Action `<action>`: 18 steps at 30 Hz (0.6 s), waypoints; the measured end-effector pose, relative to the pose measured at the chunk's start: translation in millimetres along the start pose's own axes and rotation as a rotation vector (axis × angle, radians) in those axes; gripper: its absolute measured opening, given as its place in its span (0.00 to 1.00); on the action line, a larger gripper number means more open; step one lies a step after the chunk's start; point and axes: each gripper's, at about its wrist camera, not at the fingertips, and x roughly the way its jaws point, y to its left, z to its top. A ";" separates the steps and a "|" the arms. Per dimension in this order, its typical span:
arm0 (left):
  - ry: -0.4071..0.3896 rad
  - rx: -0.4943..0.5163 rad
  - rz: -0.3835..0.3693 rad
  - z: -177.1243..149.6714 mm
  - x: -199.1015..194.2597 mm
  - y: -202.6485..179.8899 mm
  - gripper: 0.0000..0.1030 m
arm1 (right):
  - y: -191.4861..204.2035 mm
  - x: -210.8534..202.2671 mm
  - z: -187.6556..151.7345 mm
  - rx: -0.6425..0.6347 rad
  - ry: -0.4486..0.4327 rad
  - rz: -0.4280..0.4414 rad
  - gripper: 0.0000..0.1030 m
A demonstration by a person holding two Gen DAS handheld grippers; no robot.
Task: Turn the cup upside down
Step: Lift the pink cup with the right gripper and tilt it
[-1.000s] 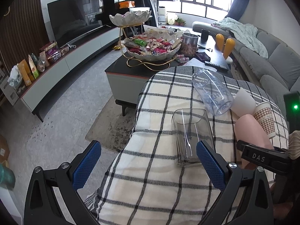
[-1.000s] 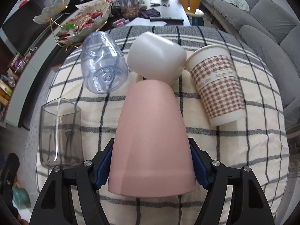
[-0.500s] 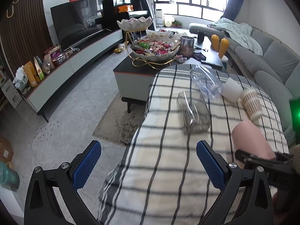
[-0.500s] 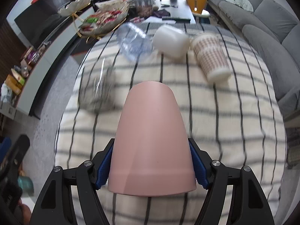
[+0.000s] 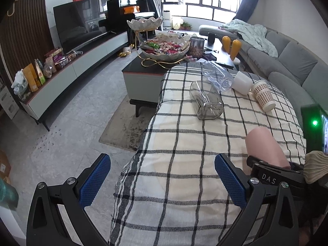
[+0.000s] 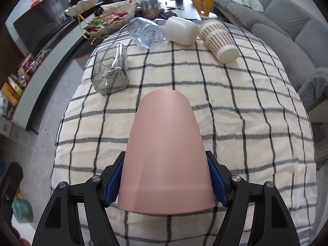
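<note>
My right gripper (image 6: 166, 180) is shut on a pink cup (image 6: 166, 151), its blue pads against the sides near the wide rim; the closed base points away from me, above the checked cloth (image 6: 235, 110). The pink cup also shows at the right of the left wrist view (image 5: 264, 145). My left gripper (image 5: 162, 178) is open and empty above the cloth's near left edge (image 5: 164, 184). Whether the pink cup touches the cloth cannot be told.
Four more cups lie on their sides at the far end: a clear square glass (image 6: 110, 71), a clear plastic cup (image 6: 145, 31), a white cup (image 6: 180, 30), a checked paper cup (image 6: 219, 39). Beyond is a coffee table with a snack bowl (image 5: 164, 49); a grey sofa (image 5: 287, 61) stands at right.
Both grippers have pulled back toward me, away from the row of cups. The pink cup came along in my right gripper. The left gripper stayed open.
</note>
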 end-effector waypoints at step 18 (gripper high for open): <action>0.030 0.006 -0.019 -3.4 3.0 5.5 1.00 | 6.8 13.4 -16.2 0.020 0.085 0.048 0.83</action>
